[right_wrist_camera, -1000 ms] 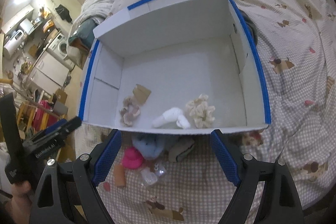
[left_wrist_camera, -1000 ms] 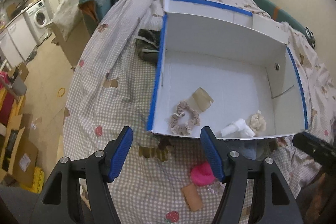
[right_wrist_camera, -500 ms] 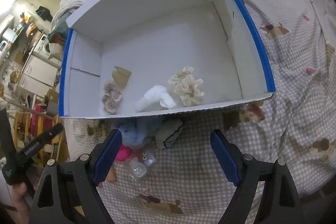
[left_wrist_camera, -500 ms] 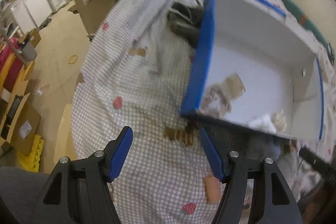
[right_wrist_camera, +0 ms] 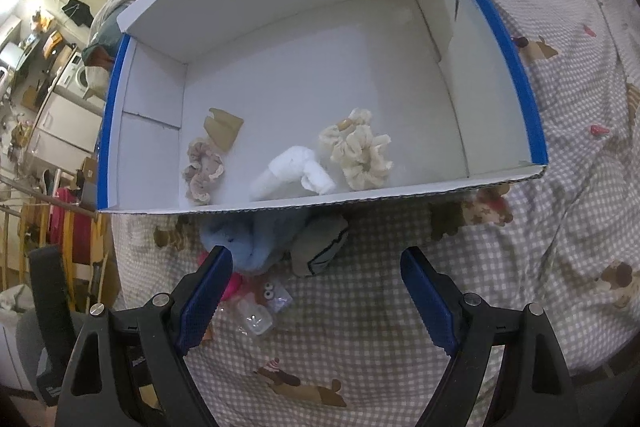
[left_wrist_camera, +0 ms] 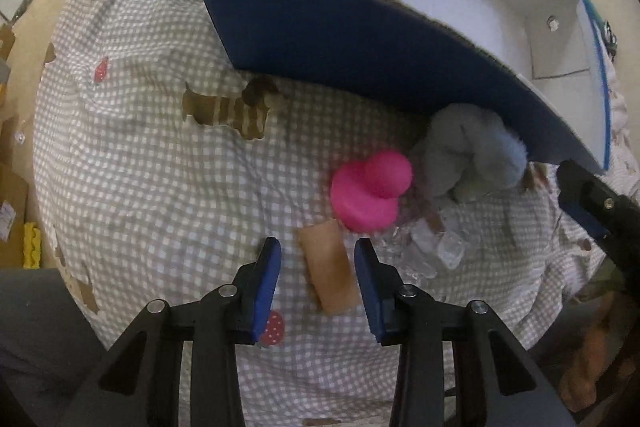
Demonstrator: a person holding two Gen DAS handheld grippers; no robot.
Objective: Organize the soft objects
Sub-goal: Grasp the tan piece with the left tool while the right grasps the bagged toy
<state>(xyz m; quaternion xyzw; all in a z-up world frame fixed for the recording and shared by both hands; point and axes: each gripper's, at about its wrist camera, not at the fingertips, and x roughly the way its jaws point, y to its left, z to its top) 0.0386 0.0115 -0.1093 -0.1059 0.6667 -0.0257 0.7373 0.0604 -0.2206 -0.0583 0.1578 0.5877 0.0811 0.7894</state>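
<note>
Left wrist view: left gripper (left_wrist_camera: 317, 269) points steeply down at the checked bedspread (left_wrist_camera: 152, 163), its jaws closing around a tan flat piece (left_wrist_camera: 329, 266); the piece sits between the 2 blue pads, but neither pad presses it yet, and a gap shows on each side. The piece's long axis runs roughly along the gripper's line, the far end leaning a little left toward the pink rubber duck (left_wrist_camera: 371, 191), which almost touches that end. Just right of the duck lies a blue-grey plush toy (left_wrist_camera: 468, 157) against the outer wall of the blue-edged box (left_wrist_camera: 360, 39), with clear plastic bits (left_wrist_camera: 434, 251) below it. Risk, as I judge it: the piece lies flat on soft cloth, so the pads may pinch bedspread with it or slide over it; the right pad could also nudge the plastic bits or the duck. Right wrist view: right gripper (right_wrist_camera: 316, 295) hangs spread wide, nothing between its pads, over the bedspread in front of the box (right_wrist_camera: 500, 39). The plush toy (right_wrist_camera: 256, 239) and a grey folded sock (right_wrist_camera: 320, 247) lie at the box's near wall. Inside the box: 2 scrunchies, 1 beige (right_wrist_camera: 202, 171) and 1 cream (right_wrist_camera: 360, 155), a white rolled cloth (right_wrist_camera: 292, 173), a tan scrap (right_wrist_camera: 222, 129).
</note>
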